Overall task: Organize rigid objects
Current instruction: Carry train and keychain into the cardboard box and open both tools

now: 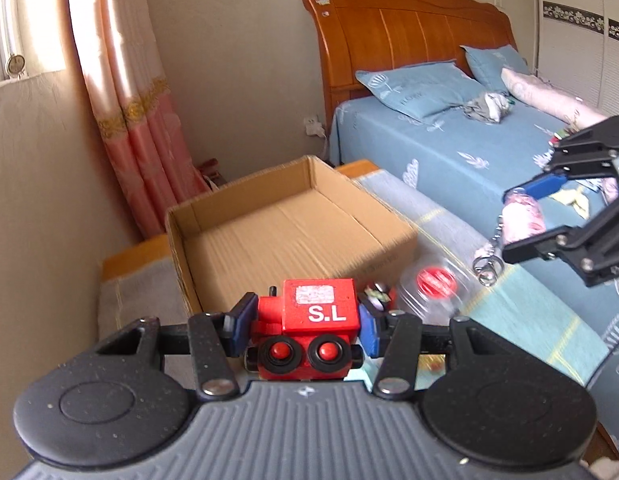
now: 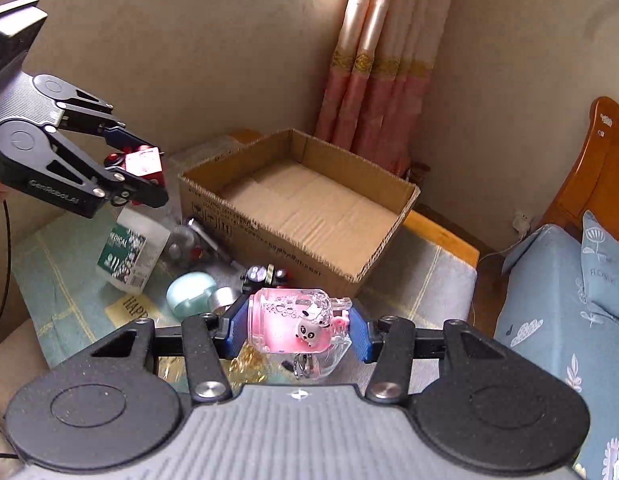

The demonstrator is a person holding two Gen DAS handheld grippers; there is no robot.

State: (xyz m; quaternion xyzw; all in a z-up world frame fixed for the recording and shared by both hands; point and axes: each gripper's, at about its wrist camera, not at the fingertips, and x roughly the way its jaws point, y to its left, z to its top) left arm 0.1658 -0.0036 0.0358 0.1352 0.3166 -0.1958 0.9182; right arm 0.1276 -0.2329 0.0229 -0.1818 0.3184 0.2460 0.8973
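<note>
The left hand-held gripper [image 1: 305, 330] is clamped on a red toy locomotive [image 1: 315, 326] marked "S.L", its blue pads pressed to the toy's sides, and it holds the toy in the air above the near left corner of the surface [image 2: 425, 276]. Under and just beside it on the checked cloth lie a white bottle with a green label [image 2: 131, 252], a mint-green round case [image 2: 191, 288] and a small black toy [image 2: 263, 276]. Next comes the open cardboard box [image 2: 301, 204], standing on the surface with only its bare floor showing. In front of the box, the right hand-held gripper [image 2: 297, 330] grips a pink, clear plastic keychain charm [image 2: 295, 322] by its ends; a small cartoon figure shows on it and a metal ring [image 1: 485, 270] dangles below. Further right stands the bed [image 1: 449, 148] with its blue sheet and pillows.
</note>
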